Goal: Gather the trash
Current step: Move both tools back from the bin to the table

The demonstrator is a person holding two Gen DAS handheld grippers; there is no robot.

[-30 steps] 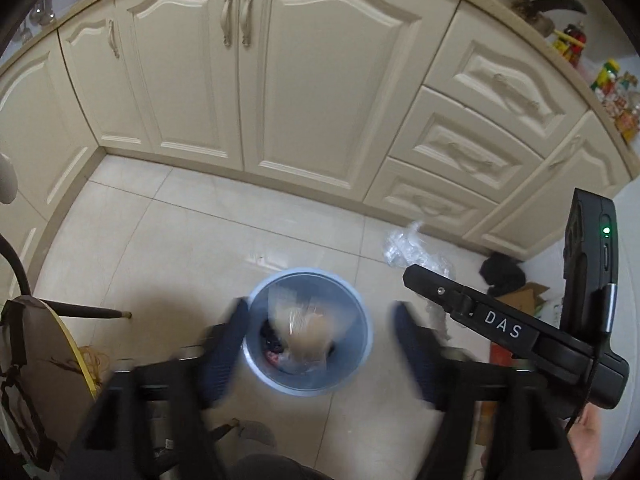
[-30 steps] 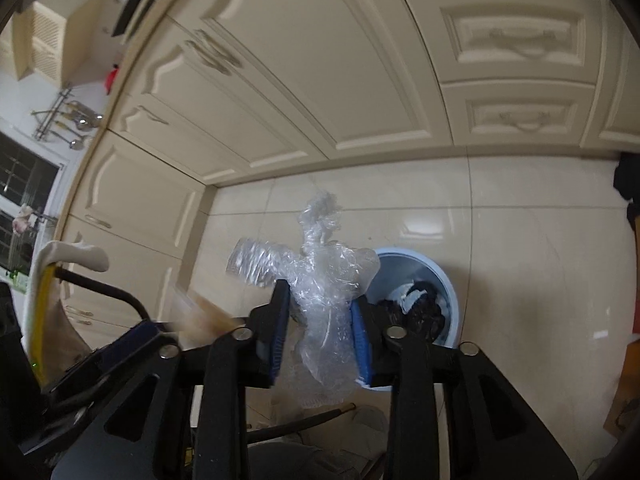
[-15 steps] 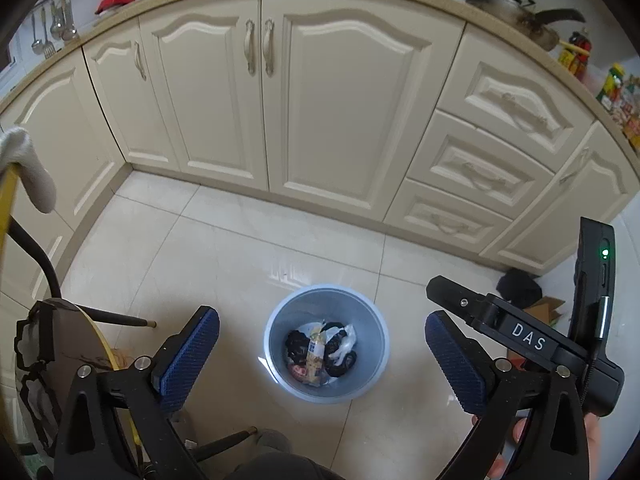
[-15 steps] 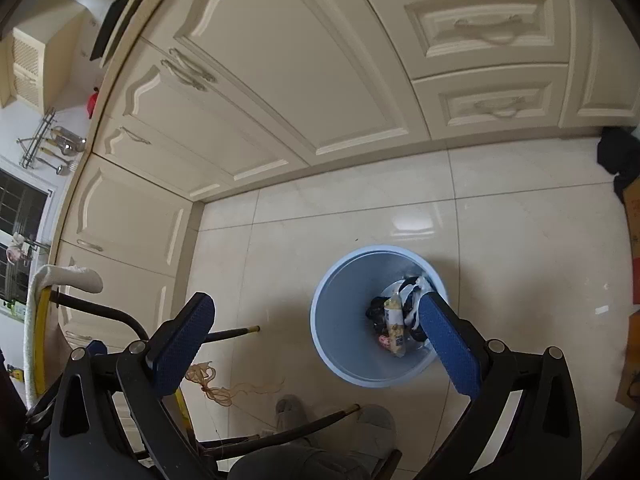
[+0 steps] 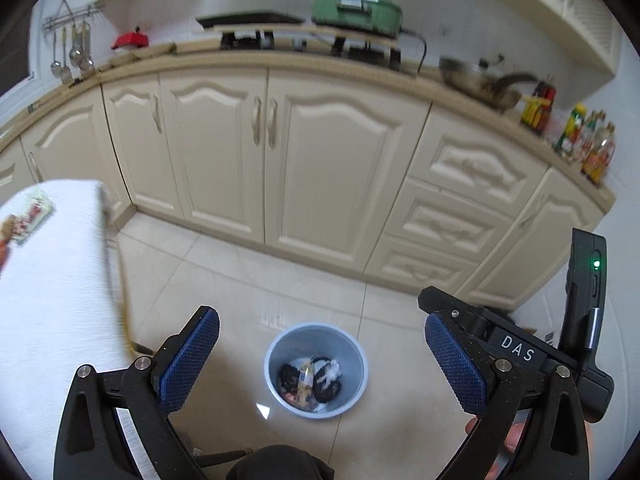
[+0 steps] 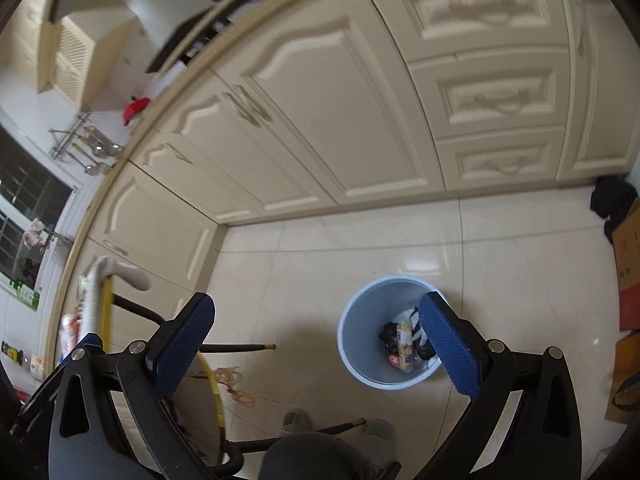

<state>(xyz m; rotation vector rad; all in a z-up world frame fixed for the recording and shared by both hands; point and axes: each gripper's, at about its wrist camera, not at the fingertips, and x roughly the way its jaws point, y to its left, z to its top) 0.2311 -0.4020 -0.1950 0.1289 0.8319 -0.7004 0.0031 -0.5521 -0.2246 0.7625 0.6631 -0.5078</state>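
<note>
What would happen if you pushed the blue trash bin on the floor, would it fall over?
The blue trash bin would probably slide rather than tip: it stands on glossy floor tiles. It looks like thin plastic holding only a few wrappers, so likely light. A push near its rim might still topple it.

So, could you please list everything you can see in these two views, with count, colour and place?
bin: one, light blue, on floor tiles, trash inside
cabinets: cream, behind the bin
pan: one, dark, on counter
green appliance: one, on a counter rack
bottles: several, right end of counter
cardboard: brown, floor at right
table: white top, left
left gripper: open, empty
right gripper: open, empty
</note>
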